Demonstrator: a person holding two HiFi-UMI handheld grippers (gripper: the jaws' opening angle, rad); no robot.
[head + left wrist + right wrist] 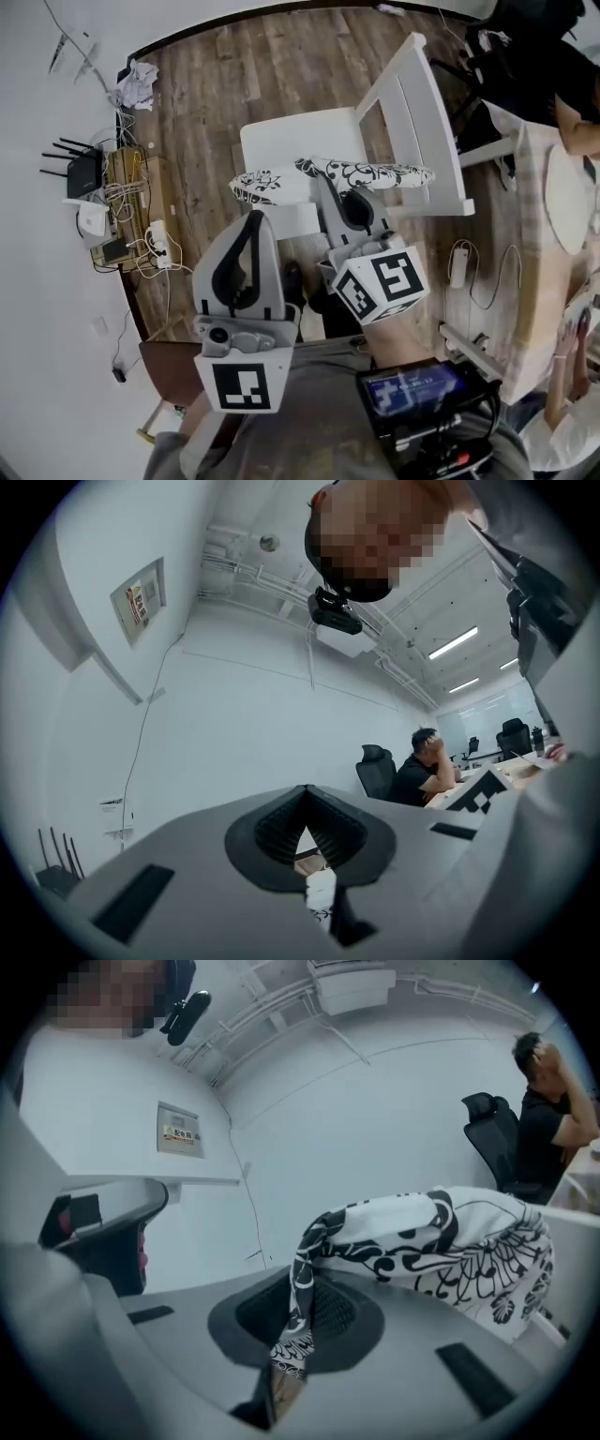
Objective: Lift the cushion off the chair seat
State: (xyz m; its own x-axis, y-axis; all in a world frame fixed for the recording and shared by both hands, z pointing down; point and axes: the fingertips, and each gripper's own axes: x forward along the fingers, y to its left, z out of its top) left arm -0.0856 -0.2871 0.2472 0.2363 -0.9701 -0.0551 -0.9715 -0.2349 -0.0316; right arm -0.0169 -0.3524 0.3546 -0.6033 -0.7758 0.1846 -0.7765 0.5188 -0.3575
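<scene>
Right claw [291,1335]: pressed together on a fold of the cushion [441,1241]. The patterned cover runs up out of the pads, and the rest of the cushion spreads beyond them to the right.
Left claw [307,841]: also drawn together, with a sliver of the same black-and-white print in the slit between its jaws. I read this as a pinch on the cushion's near edge, though little of it shows.
Cushion, place: in the head view it hangs roughly level between the two claws. It is above the front of the chair seat [291,141] and, by my reading, apart from it.
Cushion, handling: probably light and soft, a thin pad that folds where it is pinched. It would likely droop from a single hold. It is not fragile, but the cloth cover could creep out of a shallow pinch.
Where to hold: along the near edge, at two points well apart. The pinch should go deep enough to catch seam or padding, not just loose cover.
Chair [422,112]: white, standing on the wooden floor [206,84].
Count: one cushion, one chair, and two claws, both on the cushion.
</scene>
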